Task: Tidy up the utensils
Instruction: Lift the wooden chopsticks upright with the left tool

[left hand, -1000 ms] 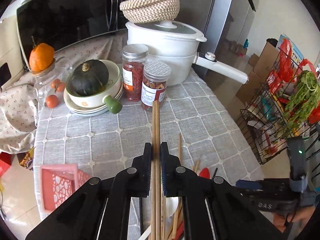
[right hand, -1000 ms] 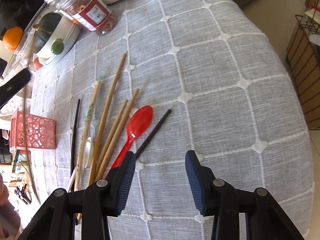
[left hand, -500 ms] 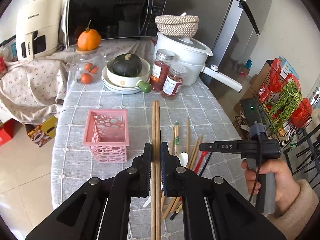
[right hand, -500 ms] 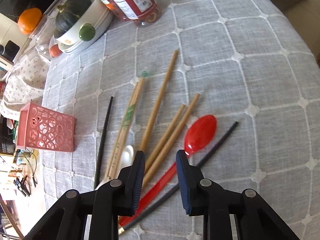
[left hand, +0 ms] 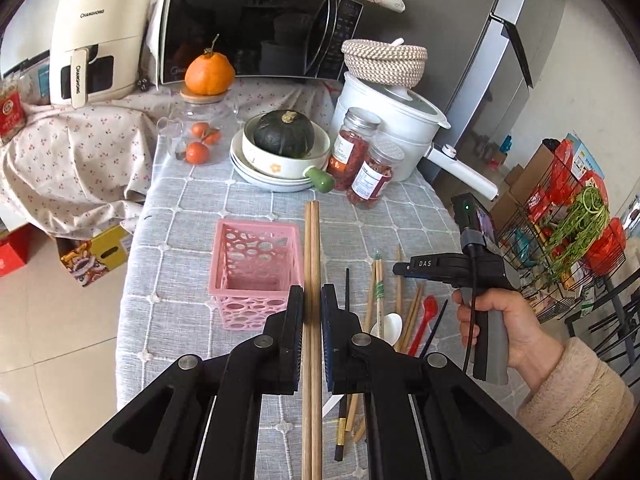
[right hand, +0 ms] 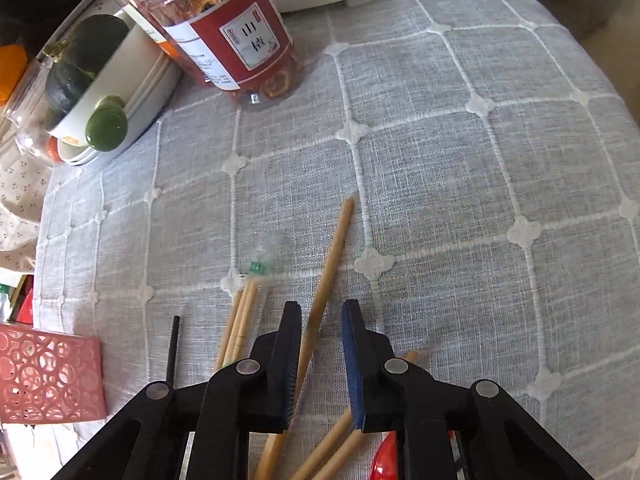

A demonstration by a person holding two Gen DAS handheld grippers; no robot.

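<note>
My left gripper (left hand: pixel 312 294) is shut on a pair of long wooden chopsticks (left hand: pixel 312 248), held above the table beside the pink perforated basket (left hand: pixel 256 268). My right gripper (right hand: pixel 321 306) is open, low over the cloth, its jaws on either side of a single wooden chopstick (right hand: pixel 333 248) that lies on the table. It also shows in the left wrist view (left hand: pixel 400 269), held by a hand. More loose utensils lie below it: wooden chopsticks (left hand: pixel 376 292), a black chopstick (left hand: pixel 347 288), a white spoon (left hand: pixel 390 326), a red spoon (left hand: pixel 425 316).
At the back of the grey checked tablecloth (right hand: pixel 460 160) stand two jars (left hand: pixel 362 160), a bowl with a dark squash (left hand: pixel 285 146), a white pot (left hand: pixel 390 120), a microwave (left hand: pixel 256 28) and an orange (left hand: pixel 209 72). A wire rack (left hand: pixel 560 232) stands right of the table.
My left gripper has pulled up and back with the chopstick pair, bringing the basket into view. My right gripper has narrowed, moved forward and dropped around the single wooden chopstick.
</note>
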